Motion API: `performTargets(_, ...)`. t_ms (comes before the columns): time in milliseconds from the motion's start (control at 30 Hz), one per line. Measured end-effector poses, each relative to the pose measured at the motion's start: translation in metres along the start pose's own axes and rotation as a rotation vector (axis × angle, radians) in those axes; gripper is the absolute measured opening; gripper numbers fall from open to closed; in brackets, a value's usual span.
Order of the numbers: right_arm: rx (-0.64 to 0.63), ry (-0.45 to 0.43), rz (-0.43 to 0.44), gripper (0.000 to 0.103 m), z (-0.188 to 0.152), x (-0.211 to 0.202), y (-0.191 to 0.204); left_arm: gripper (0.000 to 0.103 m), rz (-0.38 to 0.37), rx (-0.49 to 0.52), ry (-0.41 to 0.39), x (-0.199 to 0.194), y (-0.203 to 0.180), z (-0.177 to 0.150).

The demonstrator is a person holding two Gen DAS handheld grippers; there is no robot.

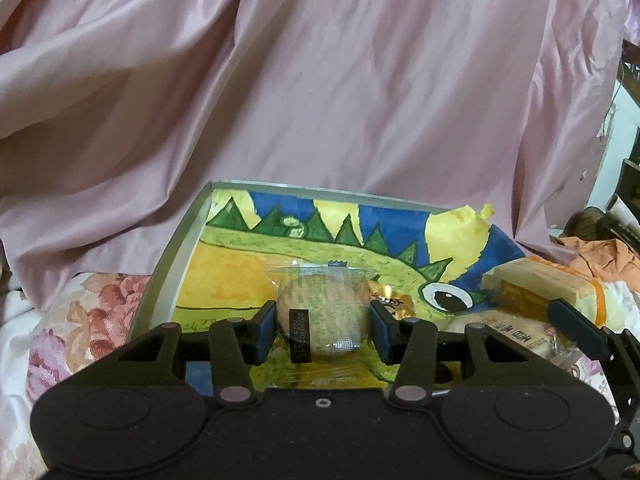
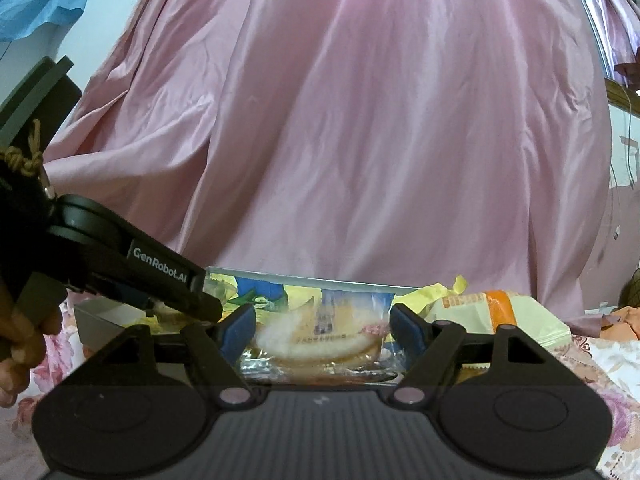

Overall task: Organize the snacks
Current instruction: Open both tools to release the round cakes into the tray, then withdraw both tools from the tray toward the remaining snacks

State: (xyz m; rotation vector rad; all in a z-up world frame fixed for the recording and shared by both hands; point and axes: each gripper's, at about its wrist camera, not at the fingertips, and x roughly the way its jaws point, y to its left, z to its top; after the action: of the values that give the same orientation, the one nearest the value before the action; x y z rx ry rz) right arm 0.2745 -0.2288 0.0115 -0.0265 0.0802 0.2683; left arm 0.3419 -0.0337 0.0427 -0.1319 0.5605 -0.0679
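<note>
A grey tray [image 1: 176, 248] lined with a dinosaur drawing lies on a floral cover. My left gripper [image 1: 322, 320] hangs over the tray's near part, shut on a round biscuit in a clear wrapper [image 1: 324, 312]. My right gripper [image 2: 322, 328] is level at the tray's right side. It stands open around a pale sandwich biscuit in a clear packet [image 2: 320, 340]; the wrapper's ends reach its pads, while the biscuit sits clear of them. That packet [image 1: 500, 328] also shows in the left wrist view, beside one of the right gripper's fingers [image 1: 576, 322].
A yellow and orange snack packet [image 1: 540, 284] [image 2: 480, 312] rests on the tray's right rim. A gold wrapper [image 1: 388, 300] lies in the tray. Pink cloth [image 1: 320, 80] hangs behind. A person's hand [image 2: 16, 340] holds the left gripper. Orange fabric [image 1: 600, 256] lies at the far right.
</note>
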Motion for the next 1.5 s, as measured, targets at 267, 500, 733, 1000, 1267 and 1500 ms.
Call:
performTargets(267,0.007,-0.003,0.009,0.085,-0.001,-0.001,0.003,0.063,-0.005,-0.017,0.005,-0.003,0.004,-0.001)
performTargets(500,0.010,0.002,0.014,0.094,0.004,-0.007,0.009,0.086,0.000,-0.042,-0.025,-0.022,0.007,0.002)
performTargets(733,-0.002,-0.025,0.007,0.102,0.019,-0.028,0.017,0.098,-0.002,-0.074,-0.102,-0.066,0.015,0.006)
performTargets(1000,0.003,-0.050,-0.031,0.103,0.044,-0.064,0.020,0.102,-0.017,-0.096,-0.203,-0.124,0.017,0.001)
performTargets(1267,0.030,-0.081,-0.074,0.103,0.056,-0.109,0.021,0.102,-0.013,-0.056,-0.271,-0.177,0.012,-0.027)
performTargets(1500,0.037,-0.059,-0.090,0.103,0.062,-0.134,0.024,0.102,0.000,-0.012,-0.284,-0.209,0.010,-0.059)
